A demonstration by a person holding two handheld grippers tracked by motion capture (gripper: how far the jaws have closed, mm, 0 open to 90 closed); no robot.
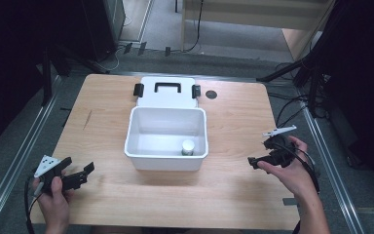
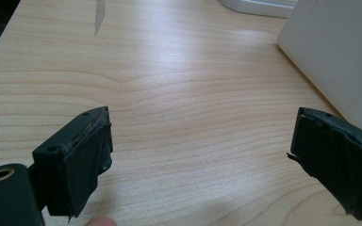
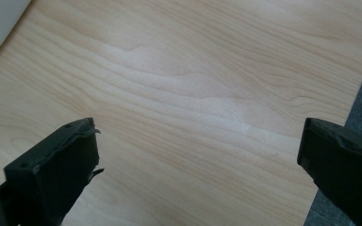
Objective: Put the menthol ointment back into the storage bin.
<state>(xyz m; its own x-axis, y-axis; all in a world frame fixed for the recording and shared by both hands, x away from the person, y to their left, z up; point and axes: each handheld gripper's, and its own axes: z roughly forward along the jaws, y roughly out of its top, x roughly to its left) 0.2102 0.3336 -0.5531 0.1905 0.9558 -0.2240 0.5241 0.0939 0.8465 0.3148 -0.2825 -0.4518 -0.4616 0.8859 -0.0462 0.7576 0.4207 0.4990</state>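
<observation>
- The left gripper [image 1: 80,176] is at the near left corner of the wooden table [image 1: 233,117], held low in the person's left hand [image 1: 53,195]. In the left gripper view its jaws stand wide apart, released, with bare wood between them and nothing in the grasp.
- In the middle stands the white box [image 1: 165,158], open at the top. Its lid [image 1: 168,100] lies flat just behind it, touching the back wall, with a black handle and two black latches.
- Inside the box, at the near right corner, a small white bottle [image 1: 188,146] stands upright.
- A small dark round mark [image 1: 211,94] is on the table, right of the lid.
- The right gripper [image 1: 255,161] is near the right edge, held in the right hand [image 1: 292,168]. In the right gripper view its jaws are also wide apart and empty.
- My judgement: the bottle is already in the box, so the placing looks finished. What remains is probably to put the lid on and close the latches; both grippers are well apart from the box.
</observation>
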